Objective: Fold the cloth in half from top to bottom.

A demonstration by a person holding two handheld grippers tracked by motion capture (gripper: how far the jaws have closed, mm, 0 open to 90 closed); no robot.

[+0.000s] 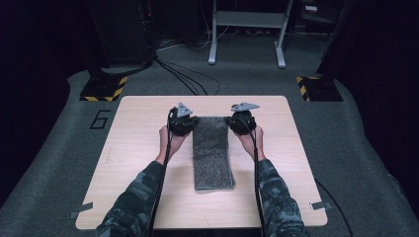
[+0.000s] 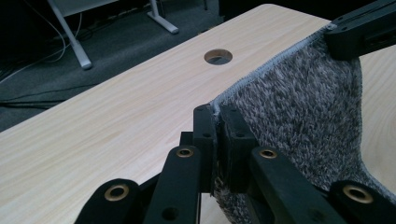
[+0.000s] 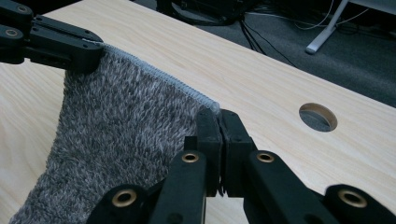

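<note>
left gripper [image 2: 217, 140] clamps grey towel [image 2: 299, 116] corner; right gripper [image 3: 218, 140] clamps other; high view adds sleeves [image 1: 131, 202].

Bare tabletop [image 1: 138, 163] both sides of towel [image 1: 212, 158]

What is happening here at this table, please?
A person holds a pair of tongs in each hand and works on a grey fuzzy towel that lies as a long strip on the wooden table. The left tongs are shut on one far corner of the towel, and the right tongs are shut on the other far corner. The far edge is lifted off the table and stretched between them, while the near end rests flat.
</note>
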